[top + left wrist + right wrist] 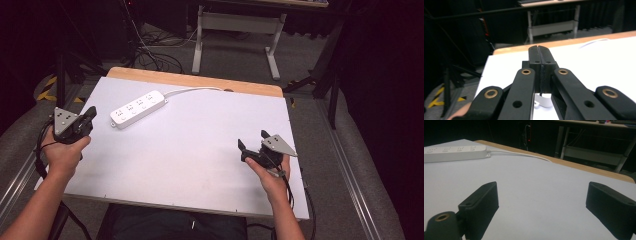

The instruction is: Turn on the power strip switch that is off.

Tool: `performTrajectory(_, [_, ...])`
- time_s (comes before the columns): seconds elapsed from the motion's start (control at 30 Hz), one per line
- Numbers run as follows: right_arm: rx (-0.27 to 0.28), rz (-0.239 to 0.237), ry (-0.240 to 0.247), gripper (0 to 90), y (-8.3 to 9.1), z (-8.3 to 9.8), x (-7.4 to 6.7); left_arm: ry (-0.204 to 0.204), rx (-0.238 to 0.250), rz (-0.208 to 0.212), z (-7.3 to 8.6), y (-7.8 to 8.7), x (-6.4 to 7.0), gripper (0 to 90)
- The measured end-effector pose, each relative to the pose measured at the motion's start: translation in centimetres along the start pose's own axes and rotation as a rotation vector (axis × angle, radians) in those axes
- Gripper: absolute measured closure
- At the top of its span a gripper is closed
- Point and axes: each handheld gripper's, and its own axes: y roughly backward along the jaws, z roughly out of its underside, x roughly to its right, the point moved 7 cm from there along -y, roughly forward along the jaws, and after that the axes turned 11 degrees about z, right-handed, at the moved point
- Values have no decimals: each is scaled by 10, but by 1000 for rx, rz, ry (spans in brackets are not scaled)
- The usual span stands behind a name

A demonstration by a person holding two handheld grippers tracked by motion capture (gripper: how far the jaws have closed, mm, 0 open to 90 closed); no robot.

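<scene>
1. On the white-topped desk (200, 145), toward its far left part, lies a white power strip (138, 108). It sits flat and at a slant, its sockets facing up. Its white cord (192, 90) runs from the right end toward the wooden far edge of the desk.

2. At the left edge of the desk, the left gripper (86, 121) is held in the person's left hand (64, 152). It sits just beside the near left end of the power strip, not touching it.

3. In the left gripper view, the fingers (534, 56) are pressed fully together with nothing between them. A small white part shows beneath them; what it is cannot be told.

4. At the near right part of the desk, the right gripper (253, 141) is held in the person's right hand (270, 177). It is well apart from the power strip.

5. In the right gripper view, the fingers (482, 203) stand wide apart and hold nothing. Bare desk surface lies between them. The power strip shows at the far upper left of that view, with its cord trailing to the right.

6. Beyond the desk, on the floor, stand the white legs of another table (237, 37), with dark cables (155, 57) lying near them.

7. Both forearms enter from the bottom of the high view.
</scene>
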Motion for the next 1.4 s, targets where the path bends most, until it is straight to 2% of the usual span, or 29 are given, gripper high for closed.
performTrajectory(0.17, [2,0,2,115,0,0,-1,-8,-1,11,-2,-3,1,900])
performTrajectory(0.43, [-1,6,4,115,1,0,0,-19,-6,-5,-9,-6,0,900])
performTrajectory(0.67, [1,5,6,116,0,0,-1,1,-1,2,-11,-9,-1,900])
performTrajectory(0.93, [4,4,4,117,0,0,-1,12,-15,31,-17,-14,2,900])
performTrajectory(1.17, [1,4,4,117,0,0,0,29,-58,46,-20,-18,1,900])
performTrajectory(1.27, [2,5,5,118,0,0,0,35,-94,65,-21,-19,2,900])
performTrajectory(1.4, [2,6,7,118,0,0,-1,28,-106,73,-22,-22,2,900])
